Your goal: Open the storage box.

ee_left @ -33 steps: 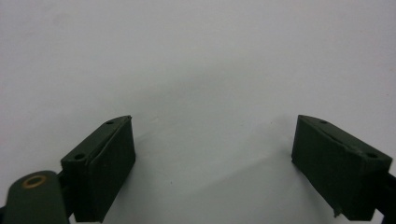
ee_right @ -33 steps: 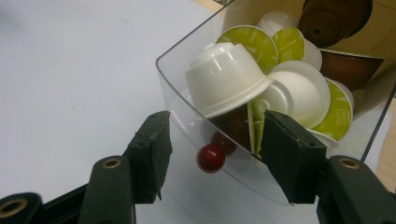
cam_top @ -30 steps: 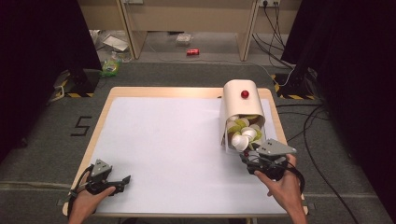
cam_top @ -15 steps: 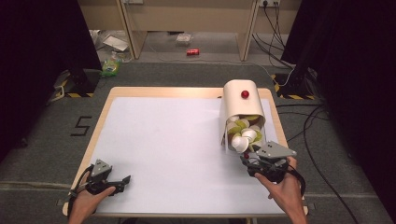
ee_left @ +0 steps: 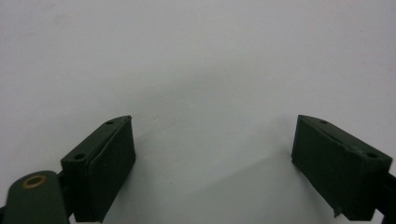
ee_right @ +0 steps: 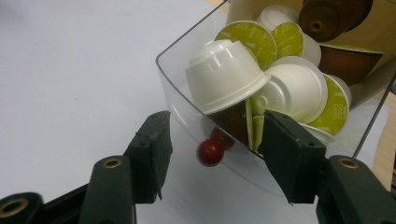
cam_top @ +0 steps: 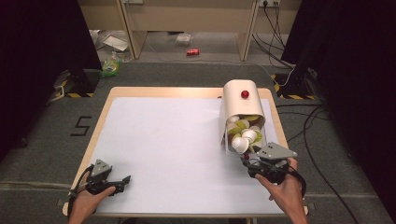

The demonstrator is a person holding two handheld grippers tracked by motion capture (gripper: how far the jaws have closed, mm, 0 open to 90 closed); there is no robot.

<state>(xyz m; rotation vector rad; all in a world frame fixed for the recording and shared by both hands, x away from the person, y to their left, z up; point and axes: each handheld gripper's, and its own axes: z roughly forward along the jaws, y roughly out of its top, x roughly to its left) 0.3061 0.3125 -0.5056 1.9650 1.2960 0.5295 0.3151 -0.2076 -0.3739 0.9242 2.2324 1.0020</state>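
Left claw [cam_top: 122, 179] rests wide open on the bare counter [cam_top: 163, 140]. Right claw [ee_right: 212, 161] brackets the red knob [ee_right: 209, 152] without gripping. Knob fronts the clear drawer [ee_right: 187, 100] of light capsules [ee_right: 224, 79] at counter's right; thin, slippery plastic, so pull by the knob.

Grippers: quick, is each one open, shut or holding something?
Left gripper: open, empty, over the white table.
Right gripper: open, jaws either side of the red knob, not touching it.
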